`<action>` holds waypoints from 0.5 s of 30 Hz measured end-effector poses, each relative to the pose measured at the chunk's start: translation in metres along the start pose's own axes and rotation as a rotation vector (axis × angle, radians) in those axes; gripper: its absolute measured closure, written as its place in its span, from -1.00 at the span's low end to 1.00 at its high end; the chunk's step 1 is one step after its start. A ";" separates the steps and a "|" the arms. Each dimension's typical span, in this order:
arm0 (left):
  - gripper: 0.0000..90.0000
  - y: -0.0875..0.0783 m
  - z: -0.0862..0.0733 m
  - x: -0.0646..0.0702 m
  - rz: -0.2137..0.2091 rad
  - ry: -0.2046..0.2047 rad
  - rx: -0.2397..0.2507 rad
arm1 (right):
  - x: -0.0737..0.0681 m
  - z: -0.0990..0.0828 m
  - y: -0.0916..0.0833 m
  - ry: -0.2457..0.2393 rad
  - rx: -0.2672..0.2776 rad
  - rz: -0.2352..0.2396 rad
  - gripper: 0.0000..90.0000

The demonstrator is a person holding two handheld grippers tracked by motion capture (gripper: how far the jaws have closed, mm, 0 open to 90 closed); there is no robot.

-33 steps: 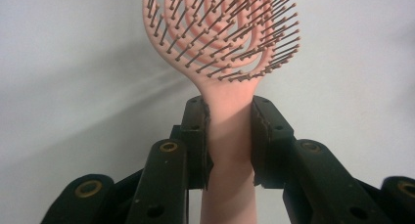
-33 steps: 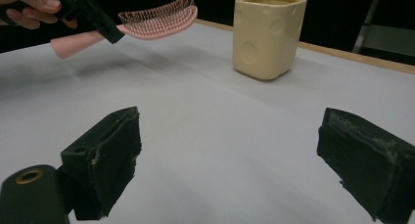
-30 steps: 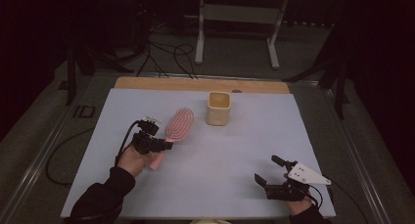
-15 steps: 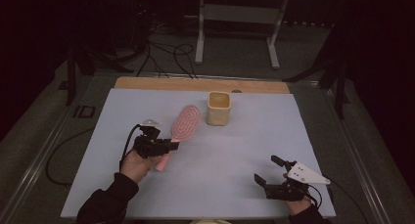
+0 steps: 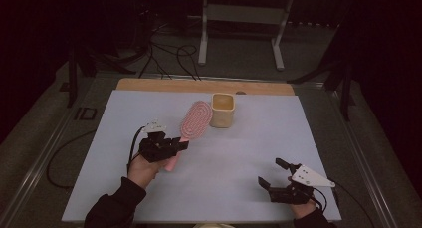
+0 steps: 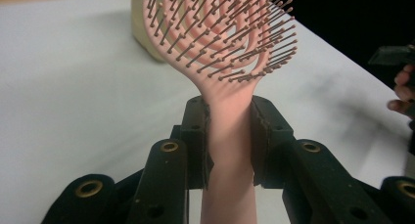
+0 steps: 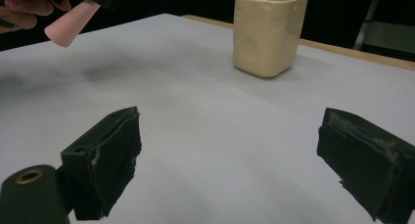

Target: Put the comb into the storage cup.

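Hairbrush (image 5: 190,126), pink, sat with its handle pinched between the jaws of the left gripper (image 5: 171,146), lifted over the left half of the pale grey worktop (image 5: 249,153), its bristled head reaching toward the cream cup (image 5: 222,110) near the far edge. At the near right corner the right gripper (image 5: 278,180) rested low with jaws spread wide and nothing between them. Beyond the worktop's far edge ran a strip of bare wood (image 5: 199,85), then a dark floor with loose cables (image 5: 169,54) and a metal stand (image 5: 241,19). The room behind was too dark to make out; the brush's head was cut off in the left gripper view.
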State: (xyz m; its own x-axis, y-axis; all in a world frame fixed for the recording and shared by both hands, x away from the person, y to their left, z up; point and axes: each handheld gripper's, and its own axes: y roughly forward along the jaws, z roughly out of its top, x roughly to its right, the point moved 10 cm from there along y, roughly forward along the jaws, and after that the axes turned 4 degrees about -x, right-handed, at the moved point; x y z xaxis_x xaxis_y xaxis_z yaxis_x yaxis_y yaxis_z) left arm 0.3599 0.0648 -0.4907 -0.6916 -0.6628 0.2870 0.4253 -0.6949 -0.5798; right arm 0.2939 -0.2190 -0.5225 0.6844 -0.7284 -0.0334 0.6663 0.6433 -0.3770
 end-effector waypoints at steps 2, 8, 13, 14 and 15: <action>0.60 -0.001 0.001 0.001 0.021 0.028 0.024 | 0.000 0.000 0.000 0.002 0.001 0.000 -0.81; 0.60 -0.001 0.000 0.005 0.027 0.077 0.076 | 0.000 0.001 0.000 0.002 0.002 -0.006 -0.81; 0.60 -0.001 -0.001 0.005 0.033 0.114 0.115 | 0.000 0.002 0.001 0.004 0.004 -0.007 -0.81; 0.60 -0.001 -0.002 0.005 0.032 0.121 0.118 | 0.000 0.002 0.001 0.007 0.004 -0.007 -0.81; 0.60 0.000 -0.003 0.006 0.015 0.128 0.114 | -0.001 0.002 0.001 0.008 0.005 -0.006 -0.81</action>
State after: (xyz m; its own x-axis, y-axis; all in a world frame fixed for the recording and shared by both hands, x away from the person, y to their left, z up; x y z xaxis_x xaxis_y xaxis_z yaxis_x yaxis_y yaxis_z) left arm 0.3545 0.0617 -0.4913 -0.7504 -0.6373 0.1755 0.4945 -0.7174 -0.4907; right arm 0.2946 -0.2178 -0.5207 0.6781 -0.7340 -0.0386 0.6719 0.6403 -0.3721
